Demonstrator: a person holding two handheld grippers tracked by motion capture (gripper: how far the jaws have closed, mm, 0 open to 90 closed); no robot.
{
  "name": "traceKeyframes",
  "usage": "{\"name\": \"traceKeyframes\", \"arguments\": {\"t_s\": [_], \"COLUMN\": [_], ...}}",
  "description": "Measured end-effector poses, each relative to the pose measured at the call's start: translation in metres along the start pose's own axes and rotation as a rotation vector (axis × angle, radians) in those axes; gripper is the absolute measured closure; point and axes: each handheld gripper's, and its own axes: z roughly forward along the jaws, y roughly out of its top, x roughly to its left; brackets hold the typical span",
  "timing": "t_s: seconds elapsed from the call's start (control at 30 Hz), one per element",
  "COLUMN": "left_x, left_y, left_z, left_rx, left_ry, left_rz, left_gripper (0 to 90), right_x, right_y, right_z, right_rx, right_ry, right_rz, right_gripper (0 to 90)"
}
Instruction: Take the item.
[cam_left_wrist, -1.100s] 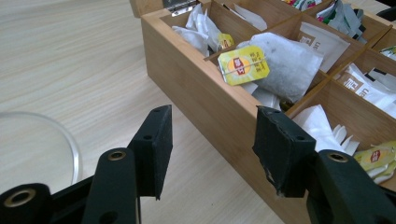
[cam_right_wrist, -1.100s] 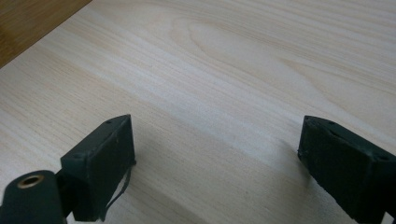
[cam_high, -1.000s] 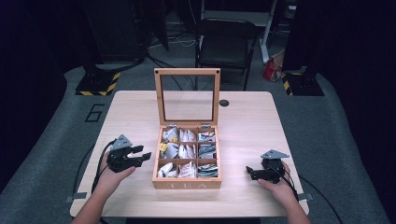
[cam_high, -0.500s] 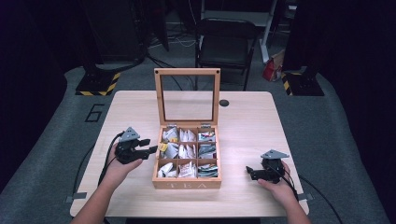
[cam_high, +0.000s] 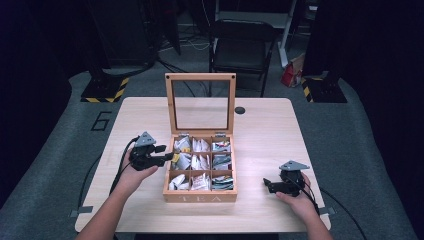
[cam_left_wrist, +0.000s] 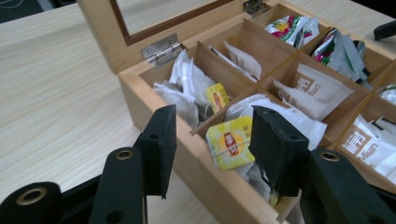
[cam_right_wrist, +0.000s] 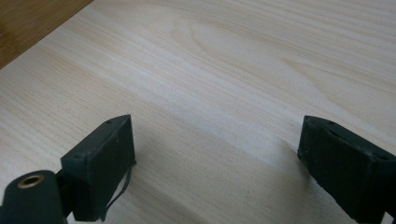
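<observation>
A wooden tea box (cam_high: 200, 196) stands mid-table, its glass lid (cam_high: 200, 77) upright, its compartments packed with tea bags. My left gripper (cam_high: 167, 156) is at the box's left wall, level with the middle row. In the left gripper view, the left gripper (cam_left_wrist: 214, 128) is open and straddles that wall (cam_left_wrist: 205, 172). A yellow tea bag tag (cam_left_wrist: 227, 142) lies between the jaws, close to the right one, with no pad pressing on it. My right gripper (cam_high: 267, 184) rests on the table right of the box. The right gripper (cam_right_wrist: 215, 140) is open over bare wood.
A small black disc (cam_high: 240, 110) lies on the table behind the box's right corner. A folding chair (cam_high: 240, 40) stands beyond the far edge. Bare wood (cam_high: 125, 120) lies left and right of the box.
My left gripper has moved right, from the open table up to and over the box's left wall. The right gripper has stayed where it was.
</observation>
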Motion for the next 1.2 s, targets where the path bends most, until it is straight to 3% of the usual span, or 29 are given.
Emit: {"name": "traceKeyframes", "arguments": {"t_s": [0.1, 0.17, 0.3, 0.57, 0.63, 1.2], "left_x": [-0.001, -0.004, -0.007, -0.008, -0.008, -0.015], "left_y": [0.002, 0.003, 0.005, 0.008, 0.008, 0.005], "left_z": [0.005, 0.008, 0.012, 0.018, 0.019, 0.028], "left_rx": [0.003, 0.000, 0.006, -0.004, -0.007, 0.021], "left_ry": [-0.010, -0.039, -0.065, -0.067, -0.075, -0.118], "left_rz": [-0.001, -0.007, 0.012, 0.012, -0.006, 0.019], "left_gripper": [50.9, 51.9, 52.9, 52.9, 53.0, 59.1], "right_x": [0.000, 0.000, 0.000, 0.000, 0.000, 0.000], "right_y": [0.000, 0.000, 0.000, 0.000, 0.000, 0.000], "right_z": [0.000, 0.000, 0.000, 0.000, 0.000, 0.000], "right_rx": [0.000, 0.000, 0.000, 0.000, 0.000, 0.000], "right_ry": [0.000, 0.000, 0.001, 0.000, 0.000, 0.001], "right_rz": [-0.001, -0.001, 0.001, 0.000, 0.000, 0.001], "right_gripper": [10.3, 10.2, 10.3, 10.3, 10.3, 10.3]}}
